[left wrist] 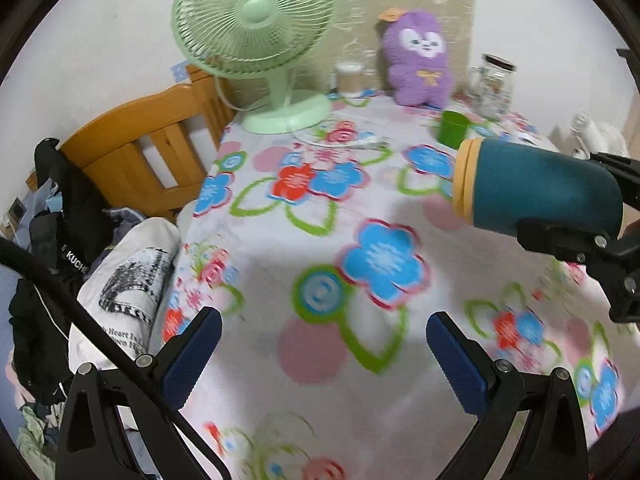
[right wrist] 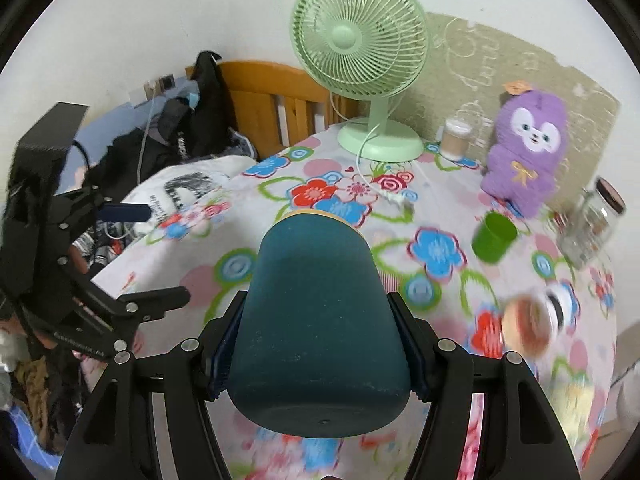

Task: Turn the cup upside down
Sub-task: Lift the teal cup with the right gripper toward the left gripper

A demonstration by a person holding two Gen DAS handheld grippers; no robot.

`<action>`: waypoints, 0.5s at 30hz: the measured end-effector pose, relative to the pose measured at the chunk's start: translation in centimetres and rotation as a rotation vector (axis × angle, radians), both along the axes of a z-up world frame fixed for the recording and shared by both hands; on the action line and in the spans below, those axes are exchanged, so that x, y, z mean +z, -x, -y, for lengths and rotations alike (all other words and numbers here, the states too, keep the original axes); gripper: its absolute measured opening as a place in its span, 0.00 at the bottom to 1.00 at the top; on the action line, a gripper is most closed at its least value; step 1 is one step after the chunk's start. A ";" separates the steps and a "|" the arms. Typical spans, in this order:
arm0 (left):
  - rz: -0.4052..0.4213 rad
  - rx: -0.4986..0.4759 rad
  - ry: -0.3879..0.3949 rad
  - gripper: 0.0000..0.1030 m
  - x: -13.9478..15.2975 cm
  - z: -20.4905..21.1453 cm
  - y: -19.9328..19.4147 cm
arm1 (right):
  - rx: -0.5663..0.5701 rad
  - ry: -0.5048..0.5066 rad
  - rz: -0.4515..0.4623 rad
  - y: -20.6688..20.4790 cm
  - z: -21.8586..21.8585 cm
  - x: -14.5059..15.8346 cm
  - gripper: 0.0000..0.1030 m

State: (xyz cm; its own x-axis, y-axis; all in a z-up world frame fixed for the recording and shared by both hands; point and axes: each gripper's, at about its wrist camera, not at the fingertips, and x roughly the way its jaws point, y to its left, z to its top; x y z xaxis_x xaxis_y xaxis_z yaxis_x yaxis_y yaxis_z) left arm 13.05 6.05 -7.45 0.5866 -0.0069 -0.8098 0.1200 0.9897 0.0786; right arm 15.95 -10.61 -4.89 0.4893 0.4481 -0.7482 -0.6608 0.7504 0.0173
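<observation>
The left gripper (left wrist: pixel 322 344) hangs low over the near edge of the table, its 2 blue-padded fingers (left wrist: pixel 192 354) spread wide apart with nothing between them. A black cable (left wrist: pixel 100 340) runs across its left side. To its right, the right gripper (right wrist: pixel 318 356) is clamped on the teal cup (right wrist: pixel 316 332), 1 pad on each flank. The cup lies tipped on its side in the air above the table, its closed base towards the wrist camera and its yellow rim (left wrist: pixel 464 182) pointing away, towards the fan.

Below is a table covered with a white floral tablecloth (left wrist: pixel 280 208). Along the back, from left: a pale green desk fan (left wrist: pixel 256 36), a small lidded container (left wrist: pixel 350 78), a purple plush toy (left wrist: pixel 418 60), a green cup (left wrist: pixel 452 128) standing upright in front of it, and a glass jar (left wrist: pixel 494 84). Off the table's left edge stand a wooden chair (left wrist: pixel 152 144) and a heap of clothes (left wrist: pixel 60 232).
</observation>
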 end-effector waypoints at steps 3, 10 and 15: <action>-0.004 -0.037 0.016 1.00 -0.2 1.5 2.6 | -0.015 -0.016 0.021 4.1 1.8 -0.2 0.67; -0.051 -0.127 0.032 1.00 -2.3 5.1 7.6 | -0.075 -0.028 0.059 11.9 5.4 -2.3 0.67; -0.092 -0.150 0.051 1.00 -4.3 6.7 9.6 | -0.149 -0.057 0.083 14.6 7.4 -4.0 0.67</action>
